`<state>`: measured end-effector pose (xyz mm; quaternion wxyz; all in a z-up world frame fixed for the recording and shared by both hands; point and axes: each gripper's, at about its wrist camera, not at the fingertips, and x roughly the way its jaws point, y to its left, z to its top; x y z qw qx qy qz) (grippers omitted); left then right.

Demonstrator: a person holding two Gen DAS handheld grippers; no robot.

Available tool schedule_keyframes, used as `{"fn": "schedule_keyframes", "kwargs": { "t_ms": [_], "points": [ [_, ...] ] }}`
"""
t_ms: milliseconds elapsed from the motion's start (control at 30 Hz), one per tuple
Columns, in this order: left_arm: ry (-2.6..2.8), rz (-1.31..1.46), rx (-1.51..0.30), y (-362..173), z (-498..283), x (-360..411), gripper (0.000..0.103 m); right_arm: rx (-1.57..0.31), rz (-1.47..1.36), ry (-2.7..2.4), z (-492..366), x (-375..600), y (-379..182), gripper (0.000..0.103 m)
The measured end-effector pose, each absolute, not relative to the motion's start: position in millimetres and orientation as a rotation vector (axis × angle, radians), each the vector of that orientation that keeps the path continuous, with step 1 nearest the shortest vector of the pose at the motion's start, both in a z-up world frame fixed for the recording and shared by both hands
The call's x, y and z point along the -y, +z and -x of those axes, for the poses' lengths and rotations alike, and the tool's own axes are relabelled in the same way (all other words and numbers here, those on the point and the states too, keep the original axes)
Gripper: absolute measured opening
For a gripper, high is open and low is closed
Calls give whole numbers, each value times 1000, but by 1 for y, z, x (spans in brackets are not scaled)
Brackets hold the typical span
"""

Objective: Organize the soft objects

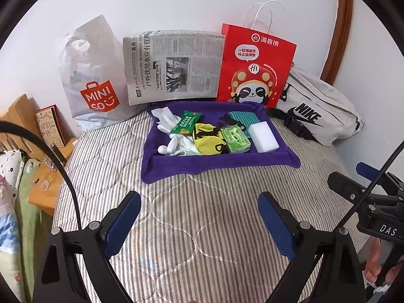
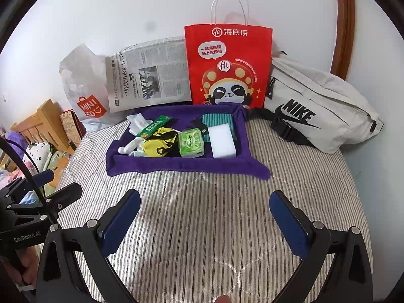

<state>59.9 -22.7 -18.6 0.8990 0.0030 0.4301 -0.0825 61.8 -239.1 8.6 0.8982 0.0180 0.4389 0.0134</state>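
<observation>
Bed [image 1: 202,227]: towel [image 1: 217,161] beyond both claws

A purple towel [image 1: 219,162] lies spread on the striped bed cover, its edges turned up to form a shallow tray. Contents, left to right: a crumpled white tissue [image 1: 164,118] at the rear left; a green sachet [image 1: 185,122], tilted, overlapping it; a white soft toy [image 1: 174,146] at the front left; a yellow pouch with black straps [image 1: 208,140] at centre; a green tissue pack [image 1: 236,139] just beside it; a white sponge block [image 1: 263,136] at the right. A teal striped cloth [image 1: 242,117] lies flat behind the sponge.
</observation>
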Motion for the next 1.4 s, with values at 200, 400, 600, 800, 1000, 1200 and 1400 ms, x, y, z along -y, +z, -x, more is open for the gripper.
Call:
{"fn": "schedule_keyframes", "kwargs": {
  "t_ms": [200, 400, 600, 800, 1000, 1200, 1400],
  "points": [
    [-176, -13, -895, -20, -60, 23, 94, -910, -40, 25, -62, 239, 8, 101],
    [-168, -7, -891, -19, -60, 24, 94, -908, -40, 31, -63, 240, 8, 101],
    [-168, -10, -886, -19, -59, 22, 94, -916, -37, 31, -63, 237, 7, 101],
    [-165, -13, -880, -16, -58, 22, 94, -915, -44, 28, -62, 236, 7, 101],
    [-164, -13, -882, -15, -57, 22, 94, -912, -47, 28, -61, 238, 8, 101],
    [-168, -19, -879, -16, -58, 22, 94, -914, -42, 30, -61, 236, 8, 101],
    [-167, -19, -880, -16, -57, 21, 94, -925, -40, 28, -63, 232, 5, 101]
  ]
}}
